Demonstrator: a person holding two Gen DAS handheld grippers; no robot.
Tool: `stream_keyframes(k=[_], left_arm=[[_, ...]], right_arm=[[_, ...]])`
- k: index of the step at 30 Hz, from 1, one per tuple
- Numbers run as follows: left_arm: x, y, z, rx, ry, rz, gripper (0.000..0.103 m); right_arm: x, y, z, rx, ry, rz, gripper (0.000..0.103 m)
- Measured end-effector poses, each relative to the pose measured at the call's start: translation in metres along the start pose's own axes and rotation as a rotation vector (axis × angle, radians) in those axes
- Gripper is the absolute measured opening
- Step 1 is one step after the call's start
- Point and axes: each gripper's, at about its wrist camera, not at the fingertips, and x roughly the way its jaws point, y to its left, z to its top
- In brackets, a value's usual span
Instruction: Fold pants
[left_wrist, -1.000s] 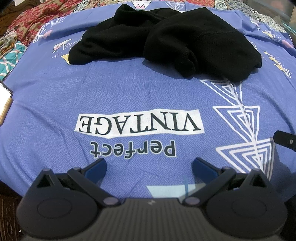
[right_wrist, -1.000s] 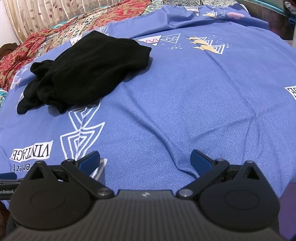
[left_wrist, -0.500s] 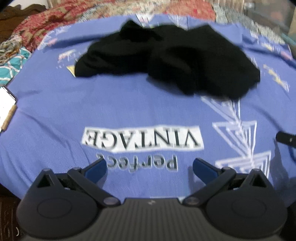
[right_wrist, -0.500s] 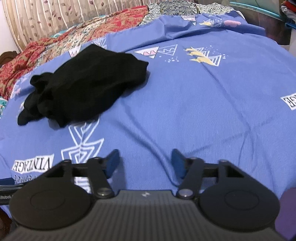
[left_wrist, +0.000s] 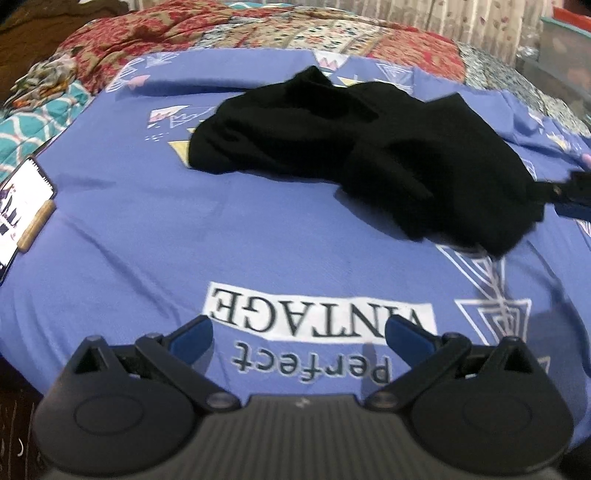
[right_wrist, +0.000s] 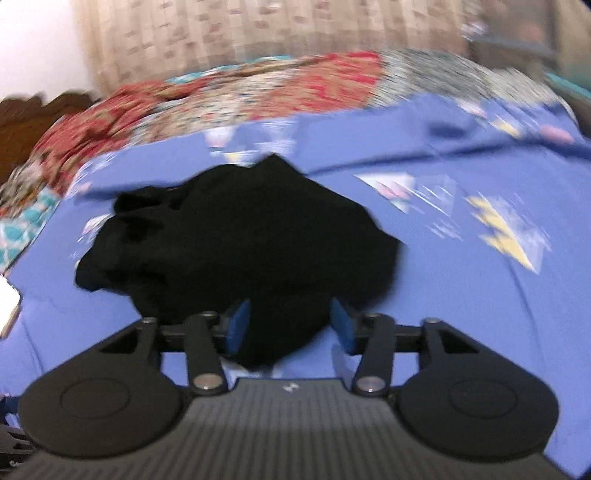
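Crumpled black pants (left_wrist: 369, 162) lie in a heap on the blue printed bedsheet (left_wrist: 147, 240). My left gripper (left_wrist: 299, 334) hangs open over the "VINTAGE" print, well short of the pants, with nothing between its fingers. In the blurred right wrist view the pants (right_wrist: 240, 240) fill the middle. My right gripper (right_wrist: 290, 325) is at their near edge, its jaws opening, and black cloth shows between the blue pads without being pinched. In the left wrist view the right gripper (left_wrist: 576, 195) shows at the pants' right edge.
A phone (left_wrist: 20, 199) with a lit screen lies on the sheet at the far left. A red and teal patterned quilt (left_wrist: 258, 29) covers the bed behind the blue sheet, in front of a curtain (right_wrist: 258, 40). A dark wooden headboard (right_wrist: 33, 110) is at the left.
My right gripper has swung left and forward to the pants' near edge, with its jaws narrower than a second ago. The left gripper has risen slightly and stays open.
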Motion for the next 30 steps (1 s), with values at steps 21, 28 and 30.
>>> stream_keyframes(k=[21,28,30], left_arm=[[0.016,0.05,0.079,-0.15,-0.05,-0.001,0.103],[0.054,0.015,0.101,-0.135,0.004,-0.059,0.103],[0.072,0.004,0.107,-0.111,0.034,-0.05,0.103]], right_arm=[[-0.058,-0.131,0.084,0.386,-0.242,-0.083,0.004],[-0.102,-0.188,0.044,0.512,-0.277,-0.294,0.004],[-0.102,-0.192,0.028,0.483,-0.233,-0.359,0.01]])
